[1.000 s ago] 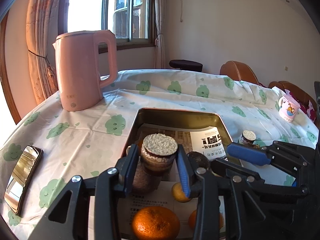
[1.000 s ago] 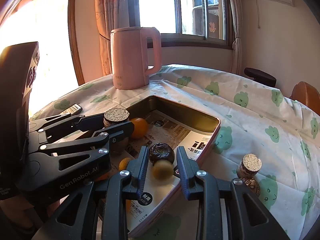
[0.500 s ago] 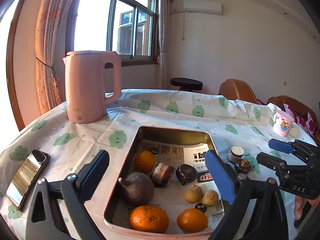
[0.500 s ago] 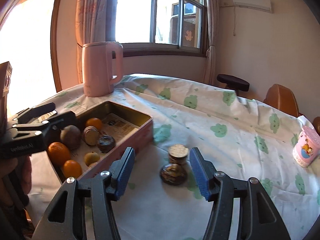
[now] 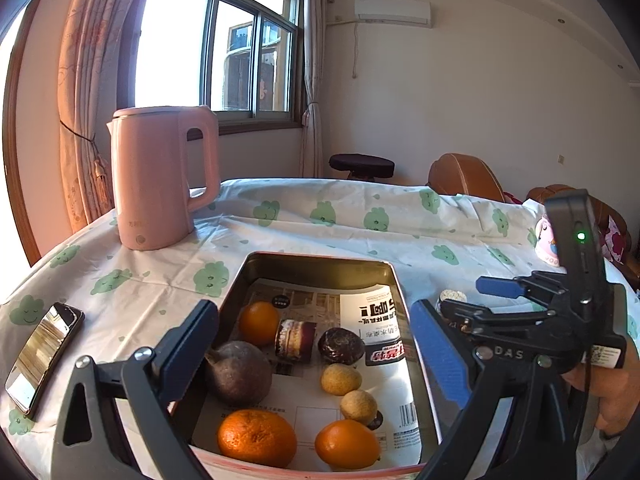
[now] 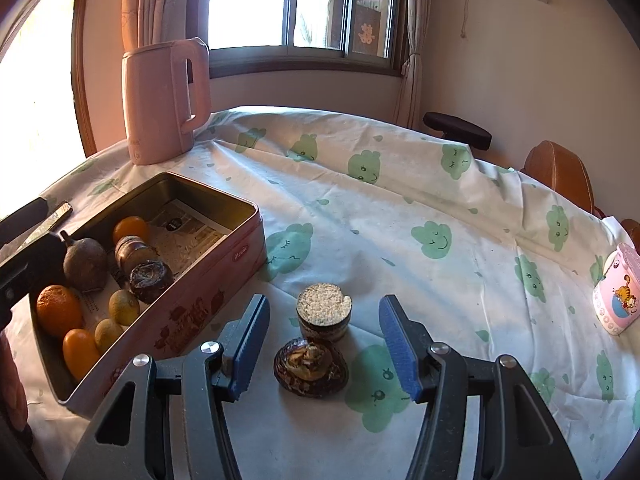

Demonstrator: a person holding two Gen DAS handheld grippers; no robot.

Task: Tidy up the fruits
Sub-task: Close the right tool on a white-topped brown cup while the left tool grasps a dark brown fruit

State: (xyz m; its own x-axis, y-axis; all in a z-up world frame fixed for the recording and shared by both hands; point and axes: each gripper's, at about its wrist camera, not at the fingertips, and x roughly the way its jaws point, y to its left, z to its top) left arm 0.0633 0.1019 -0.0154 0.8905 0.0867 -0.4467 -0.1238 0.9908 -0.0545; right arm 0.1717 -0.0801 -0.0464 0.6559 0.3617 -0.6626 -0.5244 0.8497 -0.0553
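The round counter [image 6: 400, 208], draped in a white cloth printed with green smiling clouds, carries a tall pink plastic electric kettle [image 6: 164, 100] near the window. In front of the kettle sits a rectangular pink metal tin [image 6: 216, 280], lined with printed paper and already holding several fruits: three oranges, a dark purple round fruit, two small yellowish-brown ones and a dark wrinkled one, plus a short jar lying on its side. A black phone [image 5: 42, 354] lies on the cloth left of the tin, and a small pink cartoon cup [image 6: 616, 292] stands well apart at the right.

The left gripper [image 5: 316, 354] hangs over the tin with its jaws wide apart and nothing between them. The right gripper [image 6: 324, 352], jaws apart and empty, points down at two things just outside the tin: a short glass jar with a beige grainy top [image 6: 323, 312], upright, and touching its near side a dark wrinkled brown fruit [image 6: 310, 366].

The step in hand looks like fetching the last loose pieces. The next move probably calls for lowering the right gripper around the wrinkled fruit without knocking the jar behind it, then closing gently.
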